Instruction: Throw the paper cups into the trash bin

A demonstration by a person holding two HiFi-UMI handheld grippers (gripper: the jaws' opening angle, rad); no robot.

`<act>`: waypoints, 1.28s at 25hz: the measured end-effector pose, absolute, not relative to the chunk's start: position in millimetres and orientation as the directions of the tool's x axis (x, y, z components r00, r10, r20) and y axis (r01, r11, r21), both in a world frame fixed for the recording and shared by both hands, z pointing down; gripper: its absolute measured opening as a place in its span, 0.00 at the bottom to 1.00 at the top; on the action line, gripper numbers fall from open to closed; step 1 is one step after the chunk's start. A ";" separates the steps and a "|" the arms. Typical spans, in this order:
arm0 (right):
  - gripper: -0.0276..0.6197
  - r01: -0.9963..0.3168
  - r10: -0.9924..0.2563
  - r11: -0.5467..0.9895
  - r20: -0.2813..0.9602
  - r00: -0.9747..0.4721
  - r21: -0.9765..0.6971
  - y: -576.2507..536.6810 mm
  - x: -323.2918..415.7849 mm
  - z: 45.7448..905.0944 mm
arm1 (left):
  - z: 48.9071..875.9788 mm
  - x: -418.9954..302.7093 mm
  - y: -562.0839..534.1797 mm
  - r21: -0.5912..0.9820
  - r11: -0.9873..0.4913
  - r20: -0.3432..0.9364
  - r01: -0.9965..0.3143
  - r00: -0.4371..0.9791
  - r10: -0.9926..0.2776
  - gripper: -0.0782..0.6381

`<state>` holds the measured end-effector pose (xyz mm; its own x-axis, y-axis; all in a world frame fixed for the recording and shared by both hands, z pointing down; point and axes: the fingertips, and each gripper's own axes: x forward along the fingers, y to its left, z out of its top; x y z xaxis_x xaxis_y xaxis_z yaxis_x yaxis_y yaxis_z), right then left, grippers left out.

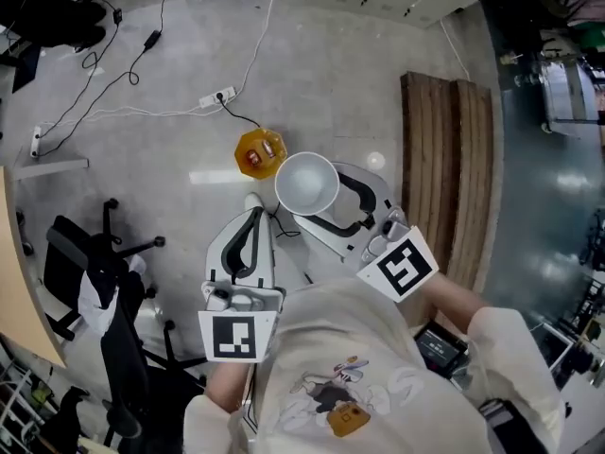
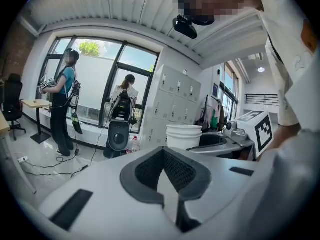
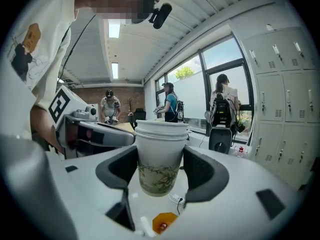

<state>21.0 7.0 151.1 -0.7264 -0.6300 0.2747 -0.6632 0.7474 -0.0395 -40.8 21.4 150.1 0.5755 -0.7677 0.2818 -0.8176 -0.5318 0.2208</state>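
A stack of white paper cups [image 1: 307, 183] with a green leaf print stands upright between the jaws of my right gripper [image 1: 319, 206], which is shut on it at the lower body. In the right gripper view the cups [image 3: 159, 159] fill the gap between the dark pads [image 3: 199, 170]. Far below on the floor sits a round orange trash bin [image 1: 260, 152], just left of the cups; the right gripper view shows the bin [image 3: 162, 223] under them. My left gripper [image 1: 252, 218] hangs beside, shut and empty, its tips meeting [image 2: 162, 153]. The left gripper view also catches the cups [image 2: 184, 136].
A power strip [image 1: 217, 96] and cables lie on the concrete floor beyond the bin. A black office chair [image 1: 104, 282] stands at the left by a desk edge [image 1: 17, 282]. Wooden boards [image 1: 449, 159] lie at the right. People stand by the windows [image 2: 62, 101].
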 end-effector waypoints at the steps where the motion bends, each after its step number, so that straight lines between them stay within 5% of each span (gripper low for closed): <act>1: 0.49 -0.661 -0.625 0.749 0.278 -0.730 -0.050 0.2 19.1 161.7 | 160.9 -41.4 18.1 0.230 -0.520 0.300 -0.823 0.568 -0.767 0.12; 17: 0.49 -0.559 -0.448 0.817 0.452 -0.771 -0.142 -67.4 -22.4 419.2 | 394.9 -84.4 -39.7 0.247 -0.361 0.407 -0.899 0.434 -0.804 0.12; 32: 0.49 -0.604 -0.433 0.779 0.552 -0.712 -0.168 -87.5 -37.8 635.8 | 608.4 -92.1 -61.4 0.278 -0.287 0.476 -0.917 0.391 -0.788 0.12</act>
<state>-37.8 -87.5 635.8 -0.7124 -0.4335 0.5519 -0.6041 0.7790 -0.1680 -92.1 -61.4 608.4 0.3907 -0.7881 0.4757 -0.9168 -0.2865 0.2783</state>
